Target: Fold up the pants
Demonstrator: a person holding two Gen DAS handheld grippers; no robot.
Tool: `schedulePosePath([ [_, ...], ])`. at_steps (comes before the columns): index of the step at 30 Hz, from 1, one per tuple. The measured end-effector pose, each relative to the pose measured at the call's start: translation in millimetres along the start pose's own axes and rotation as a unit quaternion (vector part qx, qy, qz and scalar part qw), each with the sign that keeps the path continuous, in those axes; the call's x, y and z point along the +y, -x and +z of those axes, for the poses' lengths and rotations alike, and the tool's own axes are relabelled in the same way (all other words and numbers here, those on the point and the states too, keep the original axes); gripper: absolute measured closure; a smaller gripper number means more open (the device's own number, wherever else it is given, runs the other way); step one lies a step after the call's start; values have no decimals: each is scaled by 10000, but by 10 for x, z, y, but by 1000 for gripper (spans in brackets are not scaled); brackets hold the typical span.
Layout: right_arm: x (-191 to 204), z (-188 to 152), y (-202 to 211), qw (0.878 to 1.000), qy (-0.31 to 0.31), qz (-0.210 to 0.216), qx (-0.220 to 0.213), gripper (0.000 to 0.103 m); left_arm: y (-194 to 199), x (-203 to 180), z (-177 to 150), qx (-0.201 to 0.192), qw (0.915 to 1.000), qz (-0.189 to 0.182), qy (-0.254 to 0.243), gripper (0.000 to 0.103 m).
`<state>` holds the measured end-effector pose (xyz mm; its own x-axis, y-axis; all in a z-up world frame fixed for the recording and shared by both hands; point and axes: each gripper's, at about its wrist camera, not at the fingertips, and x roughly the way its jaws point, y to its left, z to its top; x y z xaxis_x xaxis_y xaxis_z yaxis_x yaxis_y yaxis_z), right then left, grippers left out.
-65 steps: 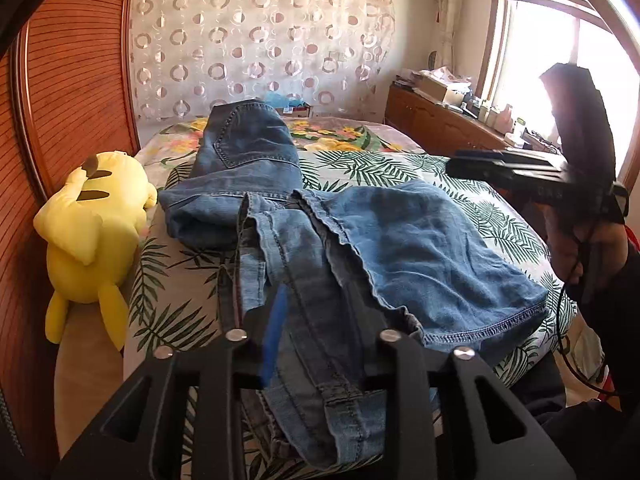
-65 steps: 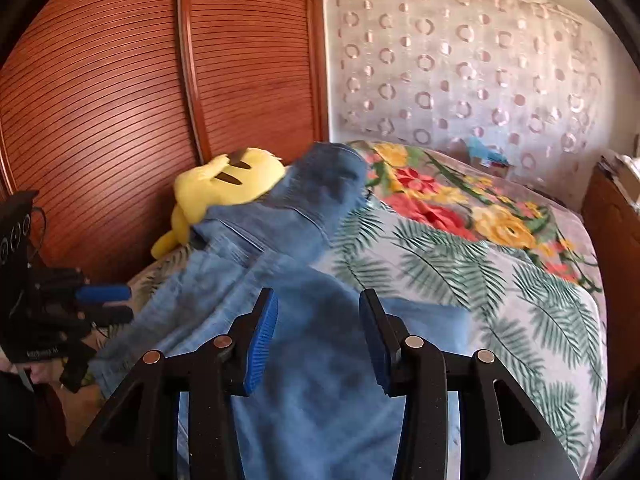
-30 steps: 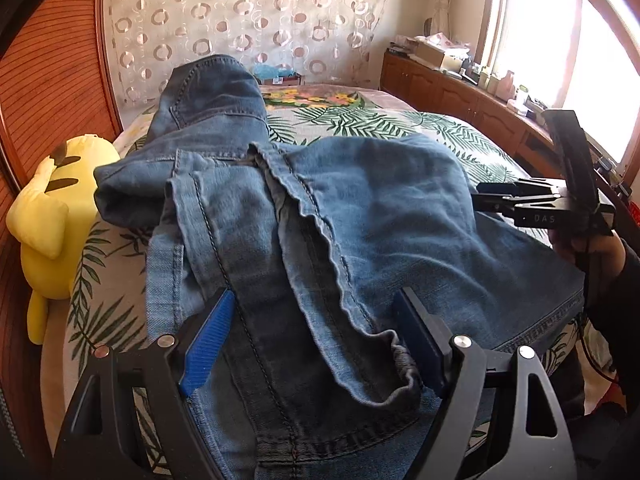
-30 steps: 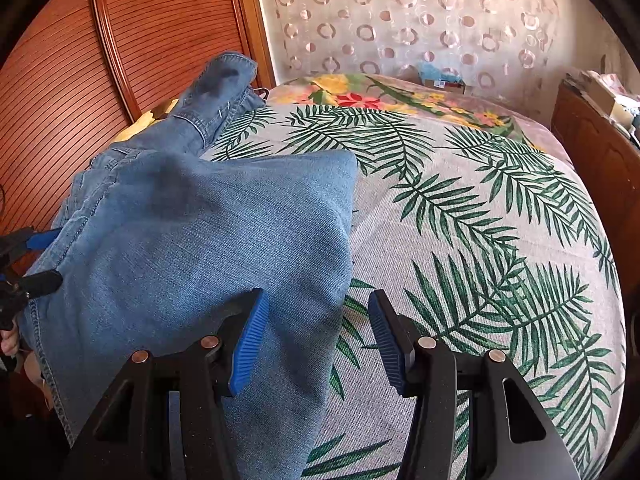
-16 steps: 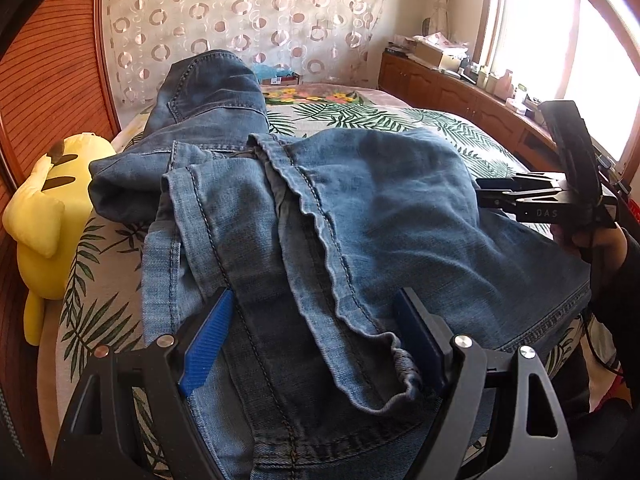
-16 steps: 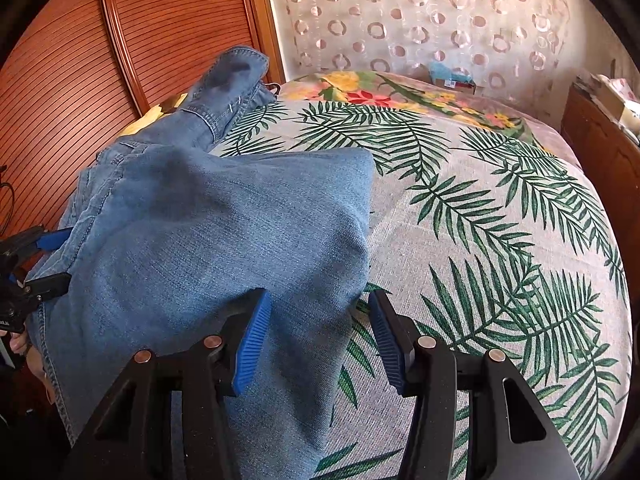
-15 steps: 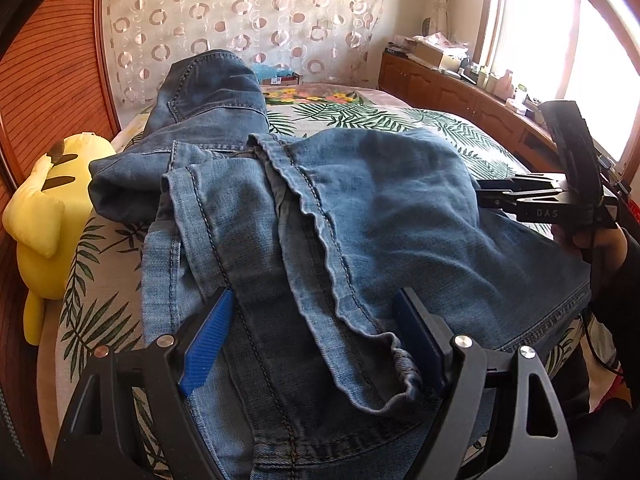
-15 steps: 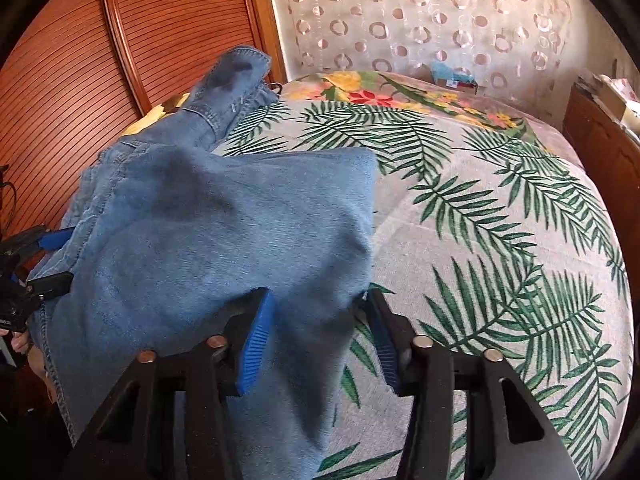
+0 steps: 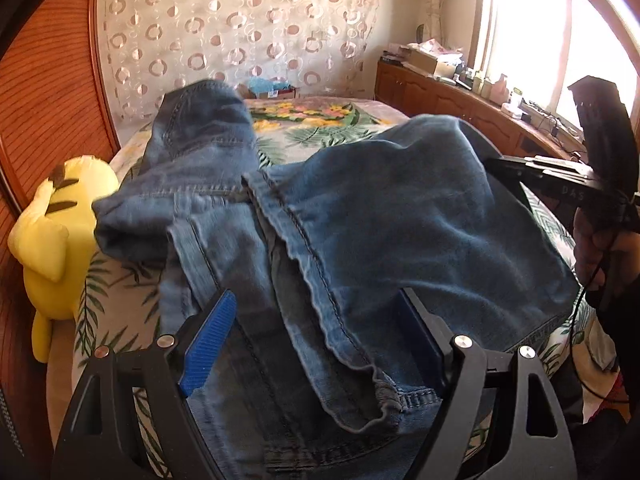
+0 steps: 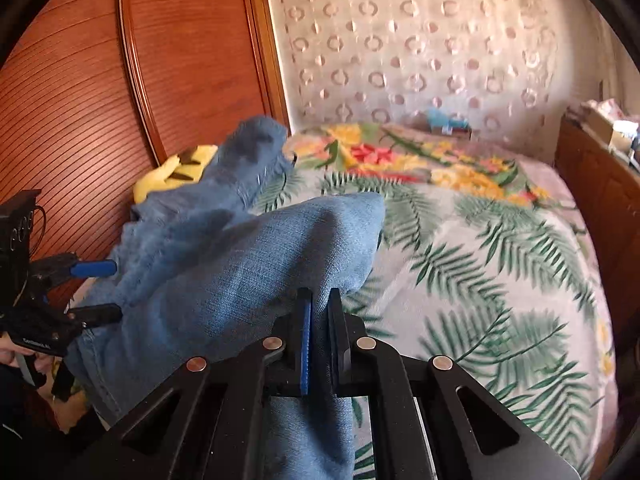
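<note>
We see the bed (image 10: 500, 264) bearing the jeans (image 9: 360, 240), legs running toward the far curtain. Our right gripper (image 10: 318, 312) has just closed, pinching a denim fold (tilted downward); the left gripper (image 9: 316, 336) gapes wide over the waistband.

We see a bed (image 10: 500, 264) covered by a spread printed with green palm fronds and, toward its far end, red and yellow flowers. A pair of blue jeans (image 9: 360, 240) lies across the near part of it, rumpled, one leg reaching toward the far end. A yellow plush toy (image 9: 56, 240) rests at the bed's left edge against the wooden panel, just beside the jeans. A small blue item sits at the far end, too blurred to tell.
</note>
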<state>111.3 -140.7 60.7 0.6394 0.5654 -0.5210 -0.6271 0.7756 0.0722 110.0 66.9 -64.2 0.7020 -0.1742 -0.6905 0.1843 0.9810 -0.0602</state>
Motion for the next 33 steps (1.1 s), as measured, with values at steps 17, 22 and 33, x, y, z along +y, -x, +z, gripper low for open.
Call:
schedulePosePath([
  [17, -1795, -436, 499, 9790, -739, -1870, 342, 92, -287, -662, 400, -73, 9974, -421, -577, 21],
  [22, -1929, -647, 646, 9775, -859, -1896, 331, 63, -419, -880, 463, 48, 9961, -508, -714, 21],
  [33, -1499, -1001, 783, 9857, -693, -1497, 335, 50, -634, -1263, 534, 260, 9920, -793, -944, 38],
])
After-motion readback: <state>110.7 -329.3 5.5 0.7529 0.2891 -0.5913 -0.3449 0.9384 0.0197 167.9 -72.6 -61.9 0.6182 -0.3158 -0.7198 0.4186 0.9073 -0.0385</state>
